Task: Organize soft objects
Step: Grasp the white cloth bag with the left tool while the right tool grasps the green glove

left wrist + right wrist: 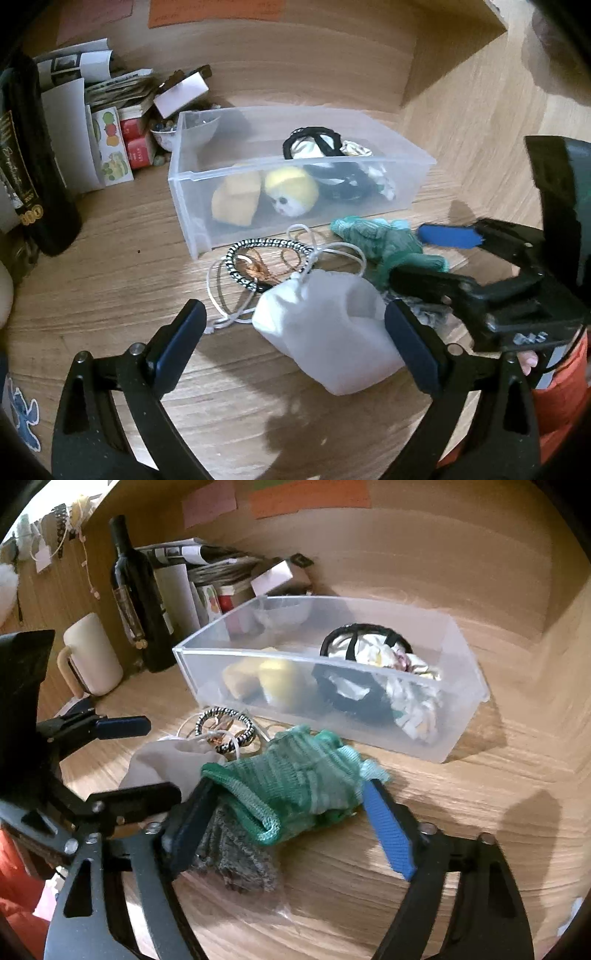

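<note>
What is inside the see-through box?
The clear box holds a yellow-haired doll head, a yellow plush piece, and a black-and-white bundle. Whatever lies beneath them is covered, and the frosted wall blurs details.

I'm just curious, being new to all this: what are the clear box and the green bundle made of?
The clear box looks like frosted, translucent plastic: its contents show blurred through smooth walls. The green bundle seems an open knitted mesh, probably synthetic, with a corded edge.
</note>
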